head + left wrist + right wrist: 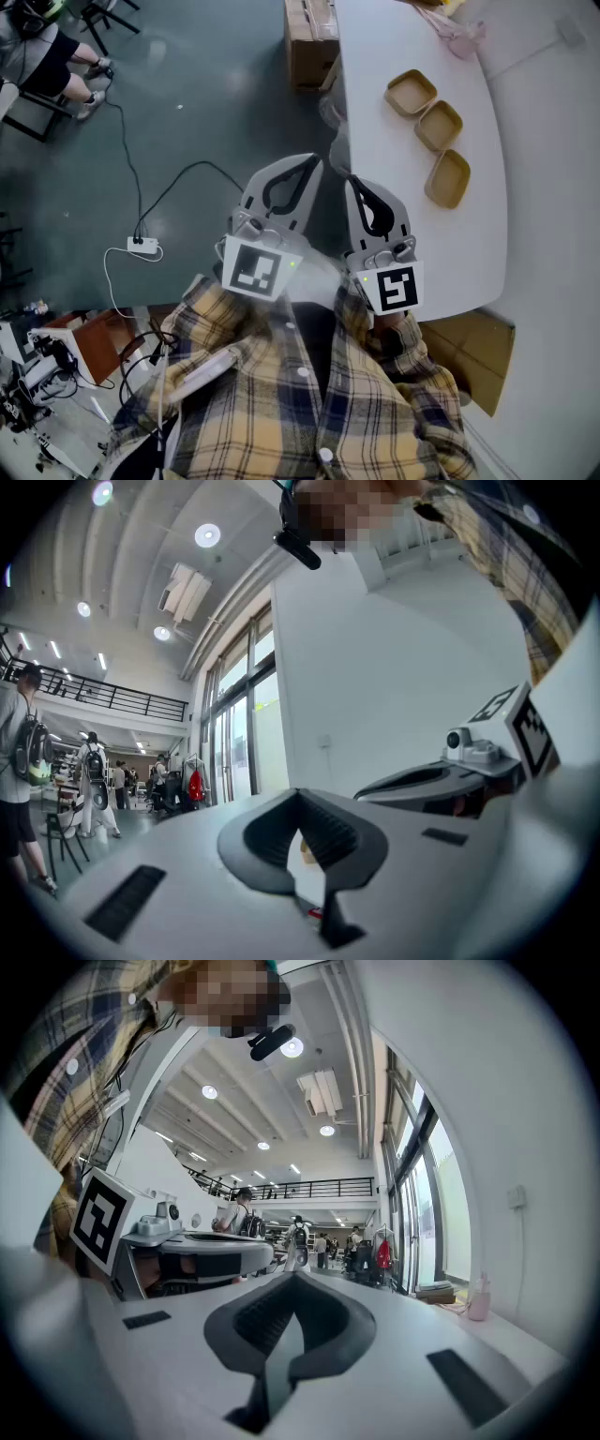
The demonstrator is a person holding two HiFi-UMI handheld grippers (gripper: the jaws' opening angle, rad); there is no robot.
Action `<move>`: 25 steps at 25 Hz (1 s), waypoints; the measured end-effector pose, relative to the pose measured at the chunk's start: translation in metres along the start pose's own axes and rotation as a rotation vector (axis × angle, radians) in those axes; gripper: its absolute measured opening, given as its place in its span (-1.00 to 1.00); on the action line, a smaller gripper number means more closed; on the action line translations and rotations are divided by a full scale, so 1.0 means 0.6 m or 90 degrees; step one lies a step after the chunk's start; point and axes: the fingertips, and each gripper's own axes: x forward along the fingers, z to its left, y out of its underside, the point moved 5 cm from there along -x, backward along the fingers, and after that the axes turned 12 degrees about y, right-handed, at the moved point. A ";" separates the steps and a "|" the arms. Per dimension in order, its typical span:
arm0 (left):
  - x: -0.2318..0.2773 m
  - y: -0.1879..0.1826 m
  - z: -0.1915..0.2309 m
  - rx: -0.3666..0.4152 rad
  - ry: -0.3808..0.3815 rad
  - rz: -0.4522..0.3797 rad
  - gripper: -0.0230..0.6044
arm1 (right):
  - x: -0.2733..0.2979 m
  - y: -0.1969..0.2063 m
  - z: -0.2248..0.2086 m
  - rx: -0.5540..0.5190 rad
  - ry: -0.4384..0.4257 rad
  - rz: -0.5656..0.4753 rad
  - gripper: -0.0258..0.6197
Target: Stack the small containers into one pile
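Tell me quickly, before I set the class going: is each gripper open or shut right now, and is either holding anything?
Left gripper: shut, holding nothing.
Right gripper: shut, holding nothing.

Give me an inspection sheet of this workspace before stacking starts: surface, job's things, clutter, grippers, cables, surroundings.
Surface: white curved table, mostly bare.
Job's things: three small tan square containers in a diagonal row, side by side, none stacked yet.
Clutter: pale pink translucent item at the table's far end; too small to identify.
Grippers: left gripper and right gripper both shut and empty, held close to the body, short of the containers.
Cables: white power strip on the floor, with a black cable running from it.
Surroundings: brown cardboard box on the dark floor beside the table; a seated person at far left.
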 end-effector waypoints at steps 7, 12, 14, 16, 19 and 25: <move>0.000 0.004 -0.007 0.000 -0.006 0.009 -0.87 | 0.004 0.005 -0.004 0.016 -0.003 0.005 -0.87; -0.003 0.009 0.013 0.001 -0.023 0.021 -0.87 | 0.024 0.005 -0.001 0.021 -0.019 0.003 -0.87; -0.007 0.011 0.001 0.000 -0.031 0.029 -0.87 | 0.012 0.007 -0.004 0.024 -0.021 -0.001 -0.87; -0.010 0.013 -0.018 0.000 -0.038 0.036 -0.87 | -0.007 0.013 -0.011 0.028 -0.022 -0.007 -0.87; -0.014 0.015 -0.024 0.006 -0.047 0.039 -0.87 | -0.015 0.023 -0.019 0.030 -0.020 -0.007 -0.87; -0.020 0.018 0.020 -0.012 -0.052 0.034 -0.87 | 0.022 0.010 0.003 0.023 -0.025 -0.007 -0.87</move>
